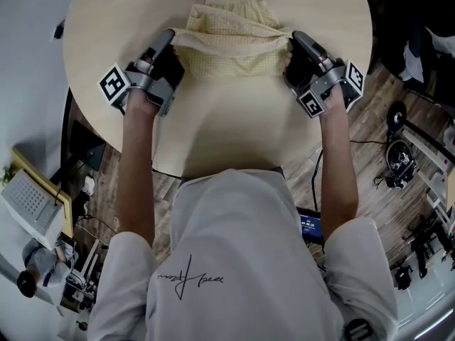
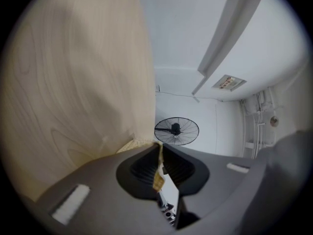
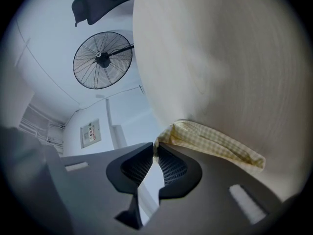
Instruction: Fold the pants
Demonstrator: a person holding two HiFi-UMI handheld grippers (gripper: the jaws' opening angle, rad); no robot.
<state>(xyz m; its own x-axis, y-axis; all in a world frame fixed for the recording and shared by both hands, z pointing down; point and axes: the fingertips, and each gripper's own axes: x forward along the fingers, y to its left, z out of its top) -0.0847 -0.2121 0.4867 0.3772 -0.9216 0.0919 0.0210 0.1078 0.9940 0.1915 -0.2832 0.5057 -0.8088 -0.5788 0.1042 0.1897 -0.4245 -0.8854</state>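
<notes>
The pale yellow checked cloth pants [image 1: 231, 45] were seen bunched at the far side of the round light wooden worktop [image 1: 213, 133], stretched between the two tongs; the left tongs [image 1: 173, 38] were closed almost fully on the left edge, a thin strip of cloth being pinched between the pads; the right tongs [image 1: 293, 40] were likewise clamped on the right edge, fabric trailing from the tips.

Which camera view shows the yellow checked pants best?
The head view: almost all of the pants shows on the round table. The left gripper view shows only a pinched strip; the right gripper view shows one bunched edge.
</notes>
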